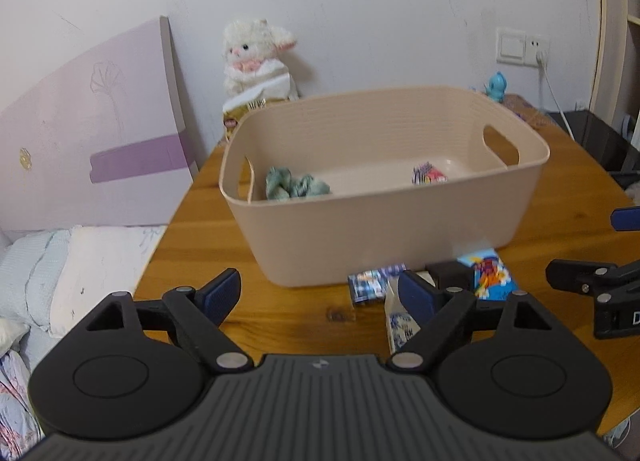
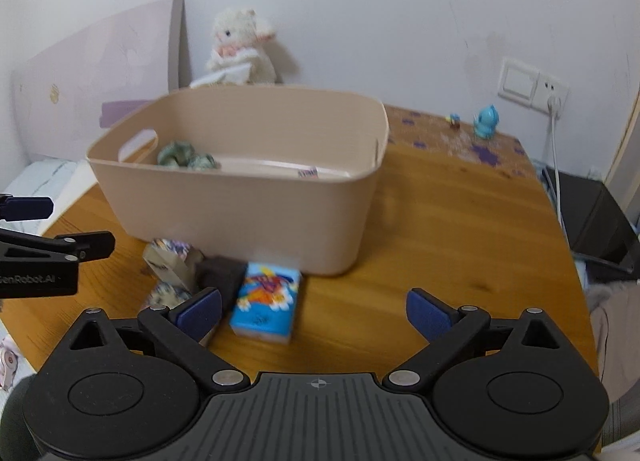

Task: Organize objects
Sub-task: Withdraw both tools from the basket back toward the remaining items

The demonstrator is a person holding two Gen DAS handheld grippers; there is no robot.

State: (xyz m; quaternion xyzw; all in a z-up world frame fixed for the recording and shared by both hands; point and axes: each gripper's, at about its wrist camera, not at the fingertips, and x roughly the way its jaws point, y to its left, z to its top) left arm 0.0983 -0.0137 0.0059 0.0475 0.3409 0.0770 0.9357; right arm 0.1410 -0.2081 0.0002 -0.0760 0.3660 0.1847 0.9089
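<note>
Beige plastic bin sits mid-counter, ribbed walls, oval handle cutouts at both ends. Inside: crumpled green cloth at one end, small colourful packet near the other; both lie on the bin floor, well apart.

Cluster of loose items on the wooden counter just in front of the bin's near wall: blue tissue pack with cartoon print, lying flat; black block touching its left side; a few patterned packets left of that, some tilted, blurred, can't tell exact count.

Left tongs: wide open, nothing between the blue pads. Right pad sits just in front of the packets in view; contact can't be told.
Right tongs: wide open, gripping nothing. Tissue pack lies between the fingers, closer to the left pad.

View differences:
- Left wrist view shows the packet in the bin clearly; right wrist view only catches its top edge over the near rim.
- Left wrist view shows the bed left of the counter.
- Right wrist view shows the purple-flower mat at the counter's back right, plus a tiny figure beside the blue toy. Left view shows only the blue toy there.
- Both: white plush against the wall behind the bin, wall switch and socket with a white cable plugged in, pink headboard at left.
</note>
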